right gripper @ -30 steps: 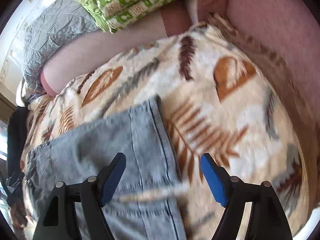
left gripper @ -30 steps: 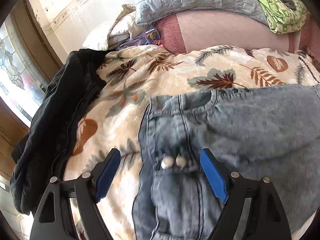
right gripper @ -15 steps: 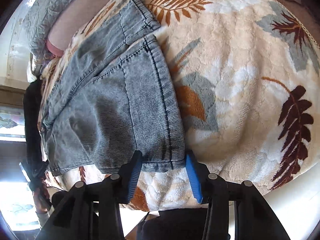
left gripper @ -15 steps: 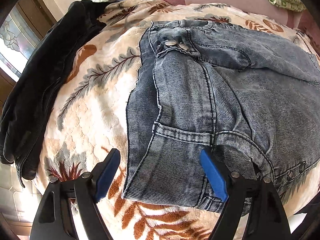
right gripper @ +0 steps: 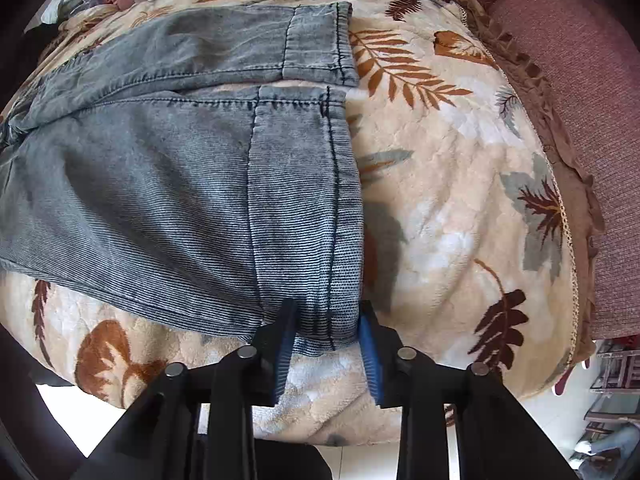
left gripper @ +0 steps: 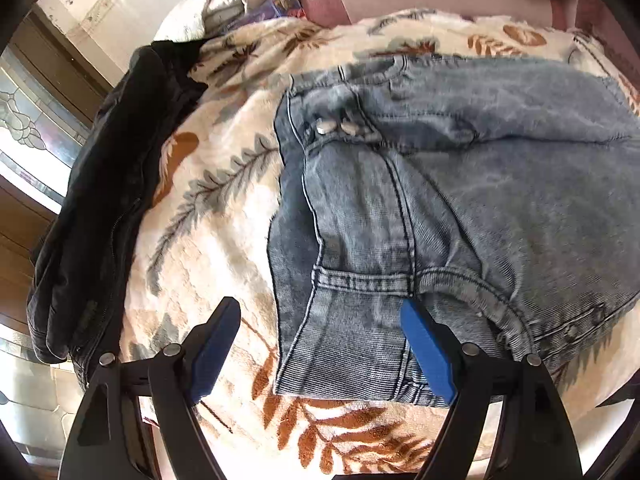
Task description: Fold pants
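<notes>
Along the blanket's [left gripper: 224,216] left edge we list a black jacket [left gripper: 100,208], then the jeans [left gripper: 460,200] spread across the middle toward the near edge. Our left gripper [left gripper: 320,344] hangs wide over the waistband corner. Our right gripper's [right gripper: 326,334] narrow jaws are opening, the near leg hem [right gripper: 304,208] between the pads.

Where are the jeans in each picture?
Left wrist view: the jeans fill the middle and right; it shows their waist end with two metal buttons.
Right wrist view: the jeans fill the left and middle; it shows their leg hems, one between the right tool's pads.
Shared landmark: the cream leaf-print blanket under them.
</notes>
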Demonstrator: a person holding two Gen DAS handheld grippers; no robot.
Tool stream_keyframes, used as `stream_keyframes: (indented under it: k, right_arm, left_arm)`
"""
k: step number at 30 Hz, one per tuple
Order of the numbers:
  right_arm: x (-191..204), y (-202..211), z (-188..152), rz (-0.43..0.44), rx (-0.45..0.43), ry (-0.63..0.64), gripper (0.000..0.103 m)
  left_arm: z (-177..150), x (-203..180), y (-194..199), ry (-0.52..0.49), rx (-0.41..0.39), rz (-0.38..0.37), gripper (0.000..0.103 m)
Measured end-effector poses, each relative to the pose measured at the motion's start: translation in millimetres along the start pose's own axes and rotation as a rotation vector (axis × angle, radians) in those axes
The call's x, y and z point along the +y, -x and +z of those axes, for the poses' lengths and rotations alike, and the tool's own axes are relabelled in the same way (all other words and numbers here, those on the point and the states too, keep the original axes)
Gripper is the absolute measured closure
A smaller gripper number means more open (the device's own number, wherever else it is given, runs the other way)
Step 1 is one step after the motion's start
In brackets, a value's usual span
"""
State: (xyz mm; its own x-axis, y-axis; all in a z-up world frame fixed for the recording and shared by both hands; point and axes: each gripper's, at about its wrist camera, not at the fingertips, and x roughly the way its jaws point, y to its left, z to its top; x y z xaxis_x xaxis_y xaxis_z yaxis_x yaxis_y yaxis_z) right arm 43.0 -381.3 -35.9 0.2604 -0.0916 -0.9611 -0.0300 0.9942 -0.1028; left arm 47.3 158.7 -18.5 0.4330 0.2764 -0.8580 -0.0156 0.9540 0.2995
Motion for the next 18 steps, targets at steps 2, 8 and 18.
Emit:
stream_keyframes:
  k: [2,8,18]
  right_arm:
    - [-14.6,23.8,8.6,0.069,-0.064,-0.078,0.044]
    - [-11.2,32.6,58.7,0.357,-0.191,-0.206,0.032]
    - [19.1,-4.4,98.5,0.372,-0.128,-0.154,0.028]
  left_arm:
    - [6.5,6.5,23.7,0.037,-0.073,-0.031,0.020]
    - [9.3,-16.5,11.5,0.049,-0.028,-0.187,0.020]
    - [20.6,43.4,-13.7,0.263,0.056,-0.283,0.013]
